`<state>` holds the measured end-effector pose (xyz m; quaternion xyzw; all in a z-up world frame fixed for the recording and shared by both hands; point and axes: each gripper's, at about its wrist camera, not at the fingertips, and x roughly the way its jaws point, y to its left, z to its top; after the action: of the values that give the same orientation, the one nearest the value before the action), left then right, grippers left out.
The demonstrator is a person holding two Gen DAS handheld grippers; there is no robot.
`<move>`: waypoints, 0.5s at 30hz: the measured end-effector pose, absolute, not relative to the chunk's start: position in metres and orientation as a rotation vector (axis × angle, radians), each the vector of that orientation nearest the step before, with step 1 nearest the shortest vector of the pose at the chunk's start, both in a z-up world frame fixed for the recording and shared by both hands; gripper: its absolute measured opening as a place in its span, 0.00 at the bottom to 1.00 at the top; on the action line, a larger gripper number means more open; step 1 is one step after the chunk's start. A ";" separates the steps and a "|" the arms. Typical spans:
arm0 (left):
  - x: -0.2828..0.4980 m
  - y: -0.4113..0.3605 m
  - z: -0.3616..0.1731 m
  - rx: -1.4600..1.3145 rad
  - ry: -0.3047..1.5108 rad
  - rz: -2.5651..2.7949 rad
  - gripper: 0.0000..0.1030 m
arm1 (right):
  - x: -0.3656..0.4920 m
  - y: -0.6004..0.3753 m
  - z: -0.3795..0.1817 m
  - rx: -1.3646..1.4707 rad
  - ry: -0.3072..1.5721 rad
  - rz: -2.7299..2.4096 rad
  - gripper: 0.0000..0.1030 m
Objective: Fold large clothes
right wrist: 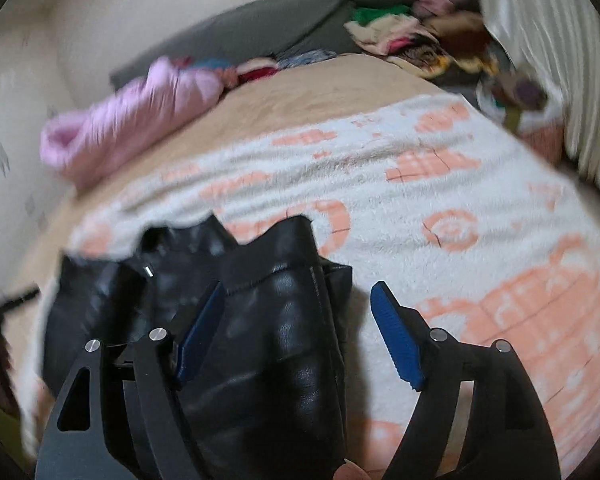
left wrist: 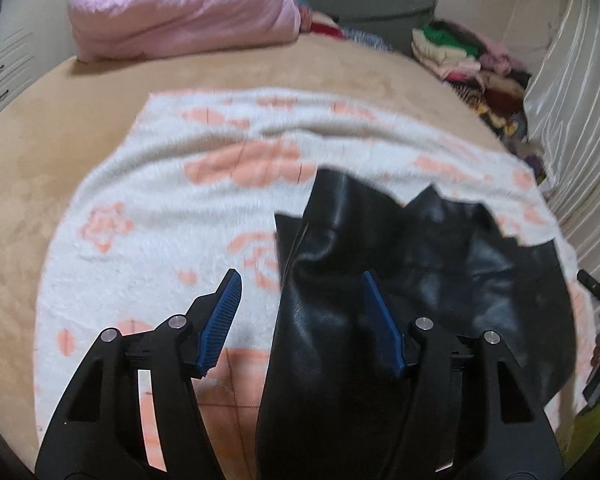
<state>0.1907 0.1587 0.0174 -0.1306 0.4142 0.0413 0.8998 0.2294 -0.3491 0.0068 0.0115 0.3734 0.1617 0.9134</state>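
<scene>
On the white fleece blanket with peach patterns [left wrist: 160,208], my left tool [left wrist: 300,280] and right tool [right wrist: 300,292] gape wide over the crumpled black leather garment [left wrist: 420,264], gripping nothing.

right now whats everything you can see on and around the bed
black leather garment: one, black, lying crumpled on the blanket
blanket: one, white with peach pattern, spread over the bed
bed cover: one, tan, under the blanket
quilt: one, pink, rolled at the far edge of the bed
cushion: one, grey, behind the quilt
clothes pile: one heap, mixed colours, far right corner
curtain: one, white, right side
left gripper: open, blue pads
right gripper: open, blue pads
</scene>
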 end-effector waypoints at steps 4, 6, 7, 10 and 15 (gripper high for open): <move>0.206 0.150 0.003 -0.219 0.872 0.074 0.57 | 0.243 -0.333 -0.008 -0.067 0.791 0.319 0.72; 0.211 0.148 0.001 -0.199 0.866 0.081 0.53 | 0.253 -0.330 -0.017 -0.084 0.810 0.305 0.65; 0.213 0.146 0.001 -0.180 0.853 0.090 0.22 | 0.256 -0.329 -0.019 -0.085 0.816 0.311 0.35; 0.207 0.145 0.013 -0.171 0.805 0.117 0.05 | 0.253 -0.339 -0.010 -0.032 0.765 0.292 0.12; 0.195 0.152 0.054 -0.233 0.665 0.099 0.05 | 0.252 -0.361 0.026 0.147 0.657 0.335 0.11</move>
<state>0.1954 0.1518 0.0539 -0.1140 0.3253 0.0482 0.9375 0.2525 -0.3613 0.0264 0.0716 0.3207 0.1636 0.9302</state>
